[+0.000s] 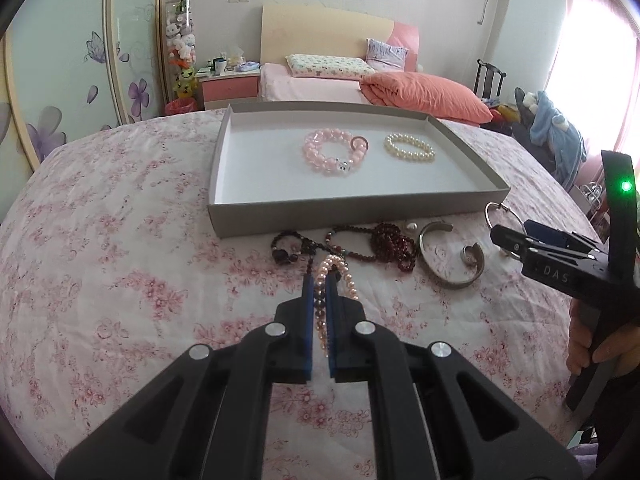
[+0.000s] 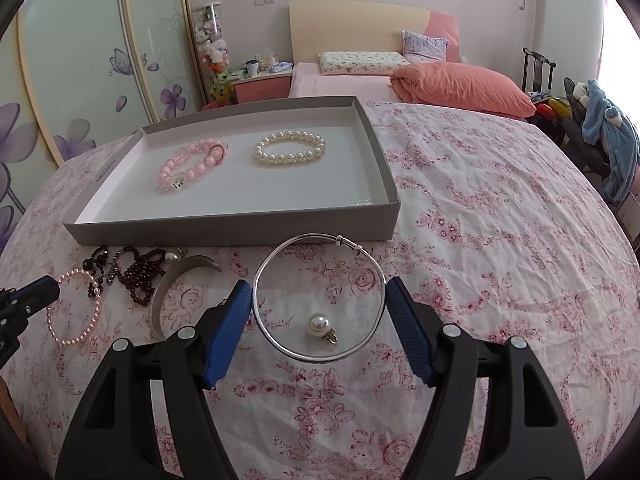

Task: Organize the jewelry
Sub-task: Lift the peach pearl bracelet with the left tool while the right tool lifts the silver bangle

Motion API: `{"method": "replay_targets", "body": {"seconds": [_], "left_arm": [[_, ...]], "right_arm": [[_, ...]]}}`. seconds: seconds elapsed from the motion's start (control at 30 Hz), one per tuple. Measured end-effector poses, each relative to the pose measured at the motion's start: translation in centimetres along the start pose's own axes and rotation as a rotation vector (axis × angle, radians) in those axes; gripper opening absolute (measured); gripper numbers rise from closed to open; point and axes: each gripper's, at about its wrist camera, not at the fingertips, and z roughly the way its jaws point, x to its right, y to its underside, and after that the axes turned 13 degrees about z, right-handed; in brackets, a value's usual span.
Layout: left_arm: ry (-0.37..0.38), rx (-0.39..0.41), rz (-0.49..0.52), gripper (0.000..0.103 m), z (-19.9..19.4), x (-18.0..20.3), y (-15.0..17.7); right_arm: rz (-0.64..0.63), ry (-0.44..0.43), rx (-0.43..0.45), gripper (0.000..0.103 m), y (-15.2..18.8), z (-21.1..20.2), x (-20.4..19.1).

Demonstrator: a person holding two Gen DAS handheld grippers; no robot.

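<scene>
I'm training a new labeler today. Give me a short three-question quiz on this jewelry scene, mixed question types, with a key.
1. True or false: the left gripper is shut on the small pink pearl bracelet.
2. How many bracelets lie in the gray tray?
3. What do the right gripper's pads press on? A) the thin silver bangle B) the loose pearl pendant C) the wide silver cuff

Key:
1. True.
2. Two: a pink bead bracelet and a cream pearl bracelet.
3. A; the pendant lies on the floral cloth inside the ring.
</scene>
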Motion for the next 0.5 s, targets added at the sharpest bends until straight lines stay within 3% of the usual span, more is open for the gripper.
{"method": "replay_targets", "body": {"seconds": [0.5], "left_arm": [[-0.007,0.045,-0.048,0.007,-1.8,-1.1,-0.2]], "right_arm": [[-0.001,-0.059,0.035,0.069,0.5,-2.2,-1.2]]}}
